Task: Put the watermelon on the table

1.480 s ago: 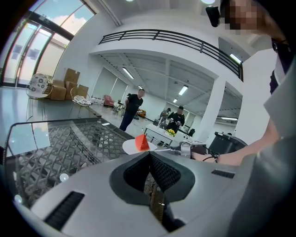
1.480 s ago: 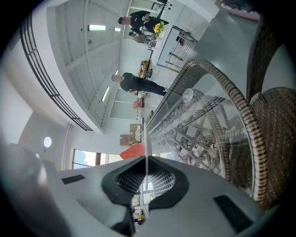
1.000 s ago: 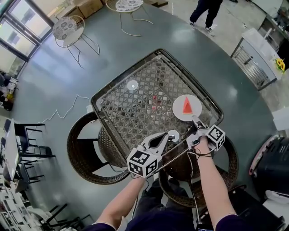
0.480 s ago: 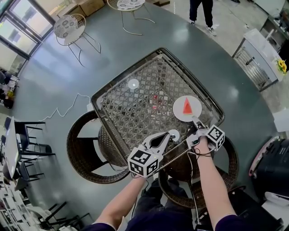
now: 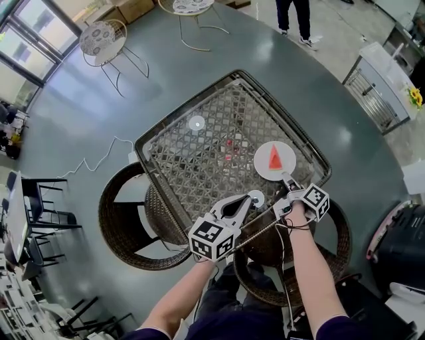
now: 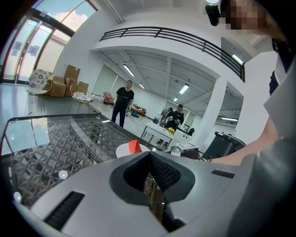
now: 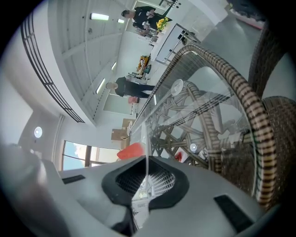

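A red watermelon wedge [image 5: 275,157] lies on a round white plate [image 5: 263,166] at the near right corner of the glass-topped wicker table [image 5: 147,141]. My right gripper [image 5: 287,180] is shut on the plate's near rim. In the right gripper view the plate [image 7: 146,139] shows edge-on as a thin white line between the jaws, with the watermelon [image 7: 131,151] to its left. My left gripper [image 5: 244,202] is shut on nothing, over the table's near edge, left of the plate. The left gripper view shows the watermelon [image 6: 134,146] and the plate [image 6: 124,150] just past its jaws.
Two round wicker chairs stand at the near side, one [image 5: 126,226] to the left and one [image 5: 302,249] under my right arm. A small white disc [image 5: 196,123] and a red item [image 5: 228,143] show in the tabletop. A person [image 5: 294,13] stands far off.
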Demonstrator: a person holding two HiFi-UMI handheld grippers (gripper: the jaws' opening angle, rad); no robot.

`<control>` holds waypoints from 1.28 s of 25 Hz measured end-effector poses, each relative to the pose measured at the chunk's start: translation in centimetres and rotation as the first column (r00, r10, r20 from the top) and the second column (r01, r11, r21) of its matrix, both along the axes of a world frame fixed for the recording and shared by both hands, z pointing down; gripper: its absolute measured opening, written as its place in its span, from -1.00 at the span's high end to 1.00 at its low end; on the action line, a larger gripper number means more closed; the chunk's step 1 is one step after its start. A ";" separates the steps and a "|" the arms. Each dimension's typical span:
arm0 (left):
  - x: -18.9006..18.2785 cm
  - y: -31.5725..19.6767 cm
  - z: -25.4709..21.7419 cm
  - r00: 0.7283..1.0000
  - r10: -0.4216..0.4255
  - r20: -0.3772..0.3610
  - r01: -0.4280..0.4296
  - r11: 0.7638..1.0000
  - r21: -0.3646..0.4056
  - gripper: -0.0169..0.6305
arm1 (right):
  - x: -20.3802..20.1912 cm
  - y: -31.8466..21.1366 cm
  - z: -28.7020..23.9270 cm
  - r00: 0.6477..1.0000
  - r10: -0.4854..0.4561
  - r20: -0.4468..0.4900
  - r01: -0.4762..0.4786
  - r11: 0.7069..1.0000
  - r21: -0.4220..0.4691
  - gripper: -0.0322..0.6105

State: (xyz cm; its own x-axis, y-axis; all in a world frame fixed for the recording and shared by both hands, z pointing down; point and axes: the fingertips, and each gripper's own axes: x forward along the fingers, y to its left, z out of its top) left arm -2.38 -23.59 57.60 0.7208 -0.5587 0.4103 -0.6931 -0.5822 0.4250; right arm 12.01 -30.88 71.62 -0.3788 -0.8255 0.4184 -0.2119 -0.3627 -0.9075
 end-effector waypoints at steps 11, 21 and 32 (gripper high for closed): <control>-0.1 0.4 0.2 1.000 0.003 -0.005 -0.004 1.000 -0.012 0.93 | 0.1 0.3 1.3 0.999 -0.005 -0.051 0.002 0.998 -0.057 0.85; -0.1 0.4 0.2 1.000 0.010 -0.008 -0.011 1.000 -0.018 0.93 | 0.0 0.3 1.1 0.954 -0.122 -0.273 0.095 0.989 -0.113 0.78; -0.2 0.4 0.2 1.000 0.020 -0.009 -0.020 1.000 -0.021 0.93 | 0.6 0.5 0.9 0.809 -0.280 -0.517 0.183 0.956 -0.231 0.61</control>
